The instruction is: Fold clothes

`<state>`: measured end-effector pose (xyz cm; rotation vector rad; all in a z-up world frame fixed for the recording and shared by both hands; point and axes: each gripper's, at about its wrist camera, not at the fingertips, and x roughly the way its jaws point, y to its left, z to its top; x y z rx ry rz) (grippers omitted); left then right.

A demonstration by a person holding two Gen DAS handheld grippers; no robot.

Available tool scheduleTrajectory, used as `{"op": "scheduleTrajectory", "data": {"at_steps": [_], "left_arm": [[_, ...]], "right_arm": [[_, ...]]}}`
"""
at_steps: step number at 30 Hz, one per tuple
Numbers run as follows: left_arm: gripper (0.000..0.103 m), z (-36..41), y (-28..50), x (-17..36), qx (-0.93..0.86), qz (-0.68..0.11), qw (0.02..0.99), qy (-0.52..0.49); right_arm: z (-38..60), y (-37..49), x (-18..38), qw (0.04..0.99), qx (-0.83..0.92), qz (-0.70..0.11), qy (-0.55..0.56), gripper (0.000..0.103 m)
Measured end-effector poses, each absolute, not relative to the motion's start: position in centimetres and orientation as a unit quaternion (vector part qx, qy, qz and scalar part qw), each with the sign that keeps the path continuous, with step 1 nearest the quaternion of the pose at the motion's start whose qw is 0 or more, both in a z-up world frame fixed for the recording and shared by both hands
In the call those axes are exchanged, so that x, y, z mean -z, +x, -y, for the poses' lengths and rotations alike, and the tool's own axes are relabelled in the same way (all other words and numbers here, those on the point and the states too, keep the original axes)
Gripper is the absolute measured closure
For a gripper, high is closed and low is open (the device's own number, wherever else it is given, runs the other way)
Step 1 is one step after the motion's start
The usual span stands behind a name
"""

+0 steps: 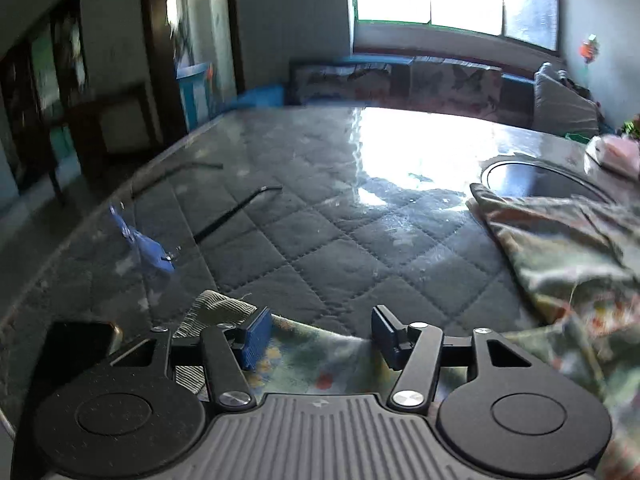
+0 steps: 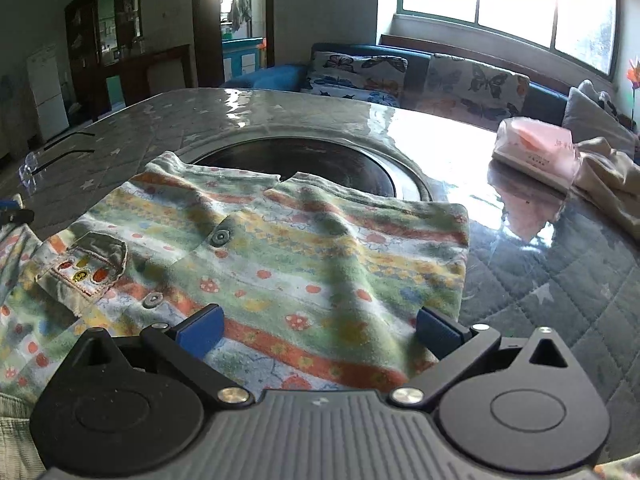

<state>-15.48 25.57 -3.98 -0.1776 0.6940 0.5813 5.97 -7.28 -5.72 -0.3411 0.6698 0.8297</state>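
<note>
Under my left tool (image 1: 322,334), jaws half apart and gripping nothing, lies the patterned garment's (image 2: 280,248) hem at six o'clock. My right tool (image 2: 320,330) stands wide over that garment, spread on the table (image 2: 560,272).

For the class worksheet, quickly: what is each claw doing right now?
Left claw: open over the patterned garment, gripping nothing.
Right claw: wide open above the garment, gripping nothing.
</note>
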Motion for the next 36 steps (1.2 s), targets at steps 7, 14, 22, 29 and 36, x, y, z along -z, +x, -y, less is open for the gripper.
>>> {"op": "scheduleTrajectory", "data": {"at_steps": [7,14,22,29,36], "left_arm": [[0.05,-21.9,-10.6,0.0,-0.17,-0.296,0.935,-0.097],[0.05,-20.9,-1.8,0.9,-0.152,-0.327,0.931,-0.066],[0.058,-22.2,2.1,3.0,-0.144,-0.375,0.914,-0.057],[0.095,-22.0,3.7,3.5,-0.135,-0.37,0.919,-0.026],[0.096,-22.2,6.4,3.9,-0.146,-0.365,0.919,-0.015]], "right_arm": [[7.3,5.6,5.1,0.848,-0.403,-0.304,-0.163,0.0],[7.2,5.1,4.7,0.847,-0.412,-0.294,-0.164,0.0],[7.2,5.6,4.8,0.843,-0.417,-0.299,-0.161,0.0],[6.6,6.0,5.4,0.837,-0.419,-0.307,-0.17,0.0],[5.3,7.2,6.0,0.837,-0.411,-0.318,-0.169,0.0]]}}
